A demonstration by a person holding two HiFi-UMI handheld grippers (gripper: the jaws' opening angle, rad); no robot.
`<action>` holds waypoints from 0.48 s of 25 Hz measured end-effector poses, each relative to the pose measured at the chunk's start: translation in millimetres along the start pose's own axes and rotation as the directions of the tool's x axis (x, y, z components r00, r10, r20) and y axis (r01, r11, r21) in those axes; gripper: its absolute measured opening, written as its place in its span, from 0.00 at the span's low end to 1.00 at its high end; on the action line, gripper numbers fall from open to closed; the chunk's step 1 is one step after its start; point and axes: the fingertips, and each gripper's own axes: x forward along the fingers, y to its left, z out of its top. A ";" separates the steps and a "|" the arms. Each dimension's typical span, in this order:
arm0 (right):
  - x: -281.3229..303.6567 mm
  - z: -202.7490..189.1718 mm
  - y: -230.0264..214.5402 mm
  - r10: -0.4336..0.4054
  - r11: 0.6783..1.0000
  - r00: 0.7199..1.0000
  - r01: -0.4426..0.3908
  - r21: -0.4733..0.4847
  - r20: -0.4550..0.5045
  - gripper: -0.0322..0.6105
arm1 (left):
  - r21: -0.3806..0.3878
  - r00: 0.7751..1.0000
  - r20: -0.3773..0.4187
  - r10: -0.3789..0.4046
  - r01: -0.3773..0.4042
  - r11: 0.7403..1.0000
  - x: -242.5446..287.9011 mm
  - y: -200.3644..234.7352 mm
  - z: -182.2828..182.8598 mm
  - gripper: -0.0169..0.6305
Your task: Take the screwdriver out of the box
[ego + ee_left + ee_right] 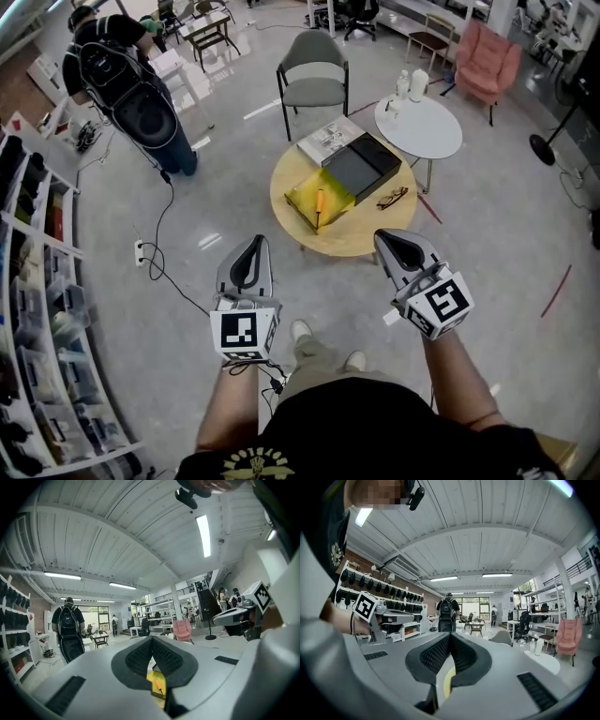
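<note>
Jaws pressed together on both sides, nothing between them; my left gripper (253, 246) and right gripper (392, 242) point roughly level toward the round table (361, 239), forearms side by side, well short of it; I judge this the approach step, nothing touched yet; the orange screwdriver (319, 204) lies inside the open yellow box (298, 197) on that table; next I'd need to close in, part one pair of jaws and line them across the handle.
</note>
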 end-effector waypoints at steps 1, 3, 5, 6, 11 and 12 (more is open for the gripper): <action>4.2 -0.4 -1.6 -0.006 1.000 1.000 0.006 0.002 -0.005 0.07 | -0.005 1.000 -0.002 -0.002 0.002 1.000 4.8 3.4 -2.8 0.05; 12.6 0.3 -7.1 -0.030 1.000 0.999 0.030 0.008 -0.015 0.07 | -0.010 1.000 0.001 -0.013 0.013 1.000 15.3 7.8 -6.3 0.05; 21.8 1.0 -12.2 -0.041 0.999 0.999 0.041 0.011 -0.009 0.07 | 0.000 0.999 0.006 -0.034 0.034 0.999 25.4 11.0 -7.3 0.05; 26.6 1.3 -14.0 -0.040 0.999 0.999 0.040 0.008 -0.007 0.07 | 0.005 0.999 0.009 -0.046 0.046 0.999 29.7 12.6 -6.7 0.05; 52.4 10.0 -18.5 -0.048 0.999 0.999 0.048 0.003 -0.014 0.07 | 0.010 0.997 0.019 -0.071 0.071 0.997 46.8 31.1 -3.6 0.05; 57.9 11.0 -18.4 -0.048 0.999 0.999 0.048 0.002 -0.016 0.07 | 0.011 0.997 0.015 -0.072 0.071 0.997 49.9 37.1 -4.0 0.05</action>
